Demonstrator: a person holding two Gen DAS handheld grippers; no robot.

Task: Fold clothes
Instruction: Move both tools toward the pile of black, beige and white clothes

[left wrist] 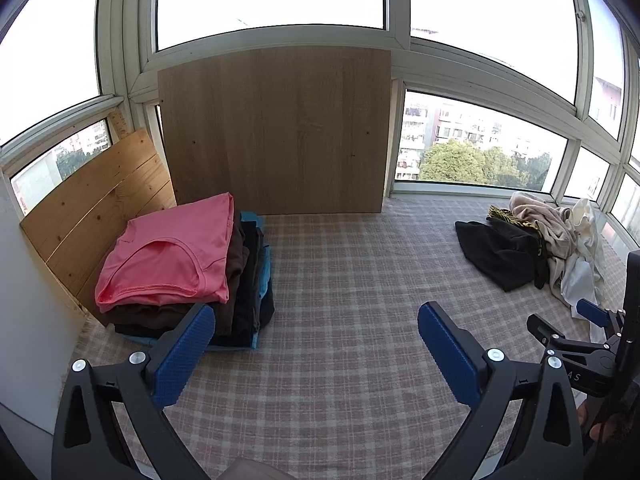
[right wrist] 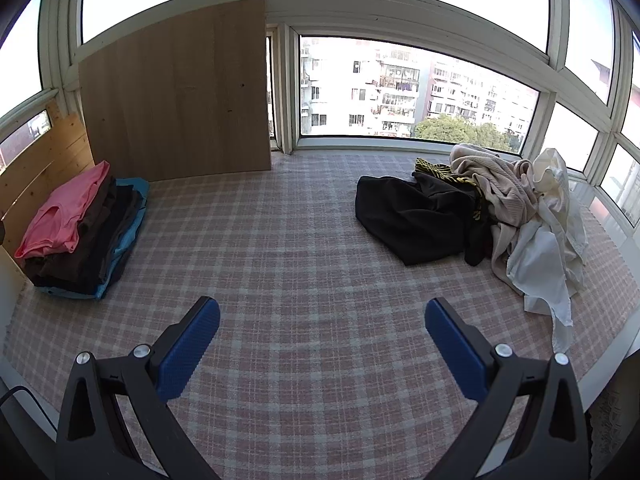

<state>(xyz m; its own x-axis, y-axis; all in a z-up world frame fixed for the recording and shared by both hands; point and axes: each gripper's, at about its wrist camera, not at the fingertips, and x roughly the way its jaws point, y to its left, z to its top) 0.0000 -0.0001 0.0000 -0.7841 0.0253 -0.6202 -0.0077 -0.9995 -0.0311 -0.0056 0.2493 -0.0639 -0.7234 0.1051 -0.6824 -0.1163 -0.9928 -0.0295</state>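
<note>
Pink shirt (left wrist: 168, 256) atop folded stack (right wrist: 86, 240), both tools spread, empty-jawed

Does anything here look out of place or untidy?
Only the loose heap of unfolded clothes at the right: a black garment, a beige knit and a white cloth lie crumpled together. The folded stack topped by a pink shirt is neat. Both grippers are open and hold nothing.

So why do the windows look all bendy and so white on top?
Left wrist view: the fisheye lens curves the window frame, and the bright sky washes the upper panes white. Right wrist view: same bend and glare, though the folded stack and plaid cloth stay sharp.
</note>
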